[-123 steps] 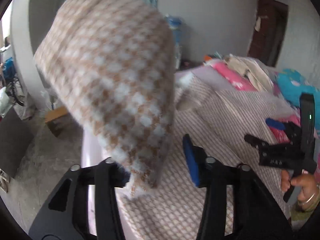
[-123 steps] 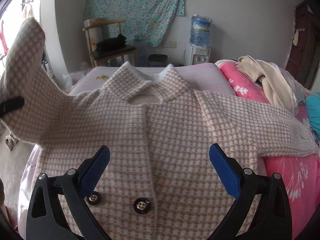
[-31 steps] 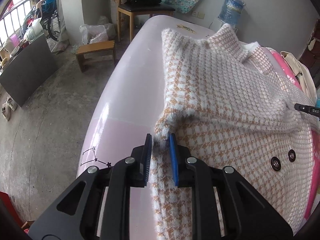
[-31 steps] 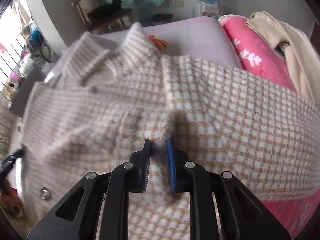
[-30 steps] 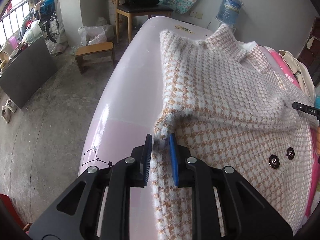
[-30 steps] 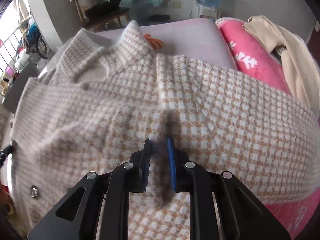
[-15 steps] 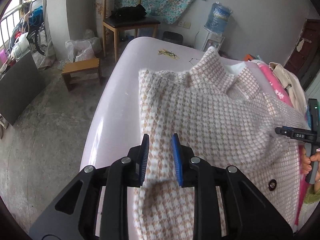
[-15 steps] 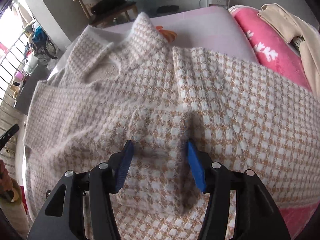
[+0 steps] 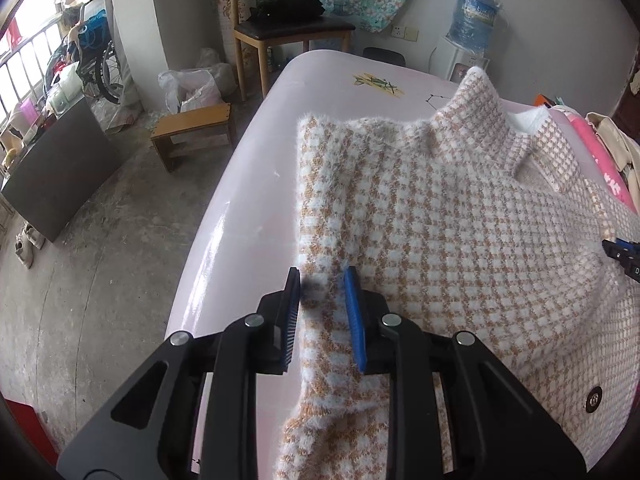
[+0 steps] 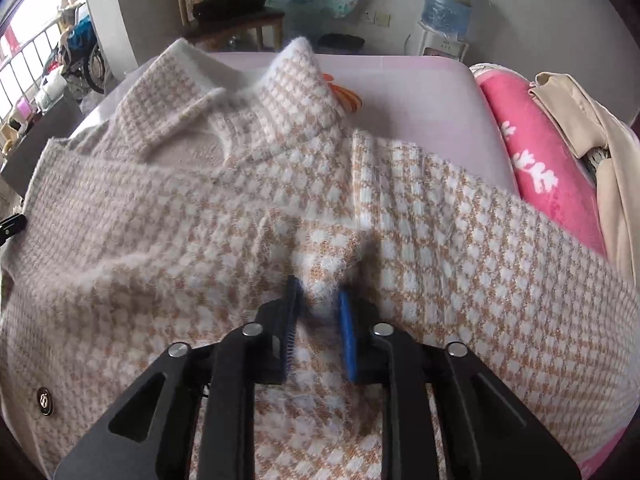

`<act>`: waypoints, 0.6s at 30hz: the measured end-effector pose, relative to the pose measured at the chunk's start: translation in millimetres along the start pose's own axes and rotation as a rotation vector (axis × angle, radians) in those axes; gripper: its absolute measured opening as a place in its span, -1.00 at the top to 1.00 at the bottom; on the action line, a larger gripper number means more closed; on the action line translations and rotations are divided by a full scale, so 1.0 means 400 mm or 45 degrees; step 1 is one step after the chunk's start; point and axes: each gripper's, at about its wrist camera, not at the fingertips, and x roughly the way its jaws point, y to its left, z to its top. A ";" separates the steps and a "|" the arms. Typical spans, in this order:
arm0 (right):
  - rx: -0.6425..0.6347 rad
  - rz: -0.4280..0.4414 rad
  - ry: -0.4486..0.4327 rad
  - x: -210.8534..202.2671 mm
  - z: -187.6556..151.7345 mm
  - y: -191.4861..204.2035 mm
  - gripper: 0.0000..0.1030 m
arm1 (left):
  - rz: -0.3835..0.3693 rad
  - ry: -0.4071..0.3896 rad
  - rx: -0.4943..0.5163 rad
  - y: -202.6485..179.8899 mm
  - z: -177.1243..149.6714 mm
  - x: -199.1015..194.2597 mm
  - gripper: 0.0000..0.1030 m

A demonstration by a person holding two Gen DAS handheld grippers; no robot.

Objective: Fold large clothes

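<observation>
A fuzzy white-and-tan houndstooth jacket (image 9: 460, 240) lies face up on the pale pink bed (image 9: 260, 200), its left sleeve folded across the chest. My left gripper (image 9: 322, 280) hovers over the jacket's left edge. Its jaws stand a little apart, and the cloth under them looks loose. My right gripper (image 10: 318, 286) sits low on the jacket (image 10: 160, 240) near the right shoulder. Its jaws are closing, and a raised tuft of cloth between them touches both pads. A tip of the right gripper (image 9: 624, 254) shows at the left wrist view's right edge.
A wooden chair (image 9: 288, 28), a low stool (image 9: 192, 128) and a water dispenser (image 9: 472, 20) stand on the concrete floor beyond the bed. A pink blanket (image 10: 532, 152) and a beige garment (image 10: 592, 132) lie to the jacket's right.
The left gripper let go of the sleeve edge and slid along the jacket's left side. The right gripper opened, dropped the cuff, then narrowed again around a tuft of cloth.
</observation>
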 end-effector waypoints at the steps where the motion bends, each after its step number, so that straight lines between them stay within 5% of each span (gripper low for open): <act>1: 0.004 -0.017 0.008 -0.013 0.002 -0.004 0.45 | -0.015 -0.016 0.004 0.003 -0.001 -0.017 0.57; 4: 0.031 -0.006 -0.043 -0.078 0.005 0.002 0.34 | -0.062 -0.092 0.068 -0.013 0.002 -0.084 0.47; 6: 0.025 0.088 -0.099 -0.120 0.011 0.026 0.11 | -0.117 -0.093 0.114 -0.046 0.008 -0.106 0.18; 9: -0.056 0.247 -0.104 -0.121 0.018 0.101 0.04 | -0.160 -0.037 0.173 -0.124 0.009 -0.090 -0.03; 14: -0.158 0.191 0.018 -0.015 -0.033 0.189 0.01 | -0.043 0.086 0.323 -0.247 -0.059 0.005 -0.31; 18: -0.179 0.156 -0.024 -0.055 -0.064 0.196 0.00 | 0.018 0.051 0.271 -0.231 -0.076 0.013 -0.65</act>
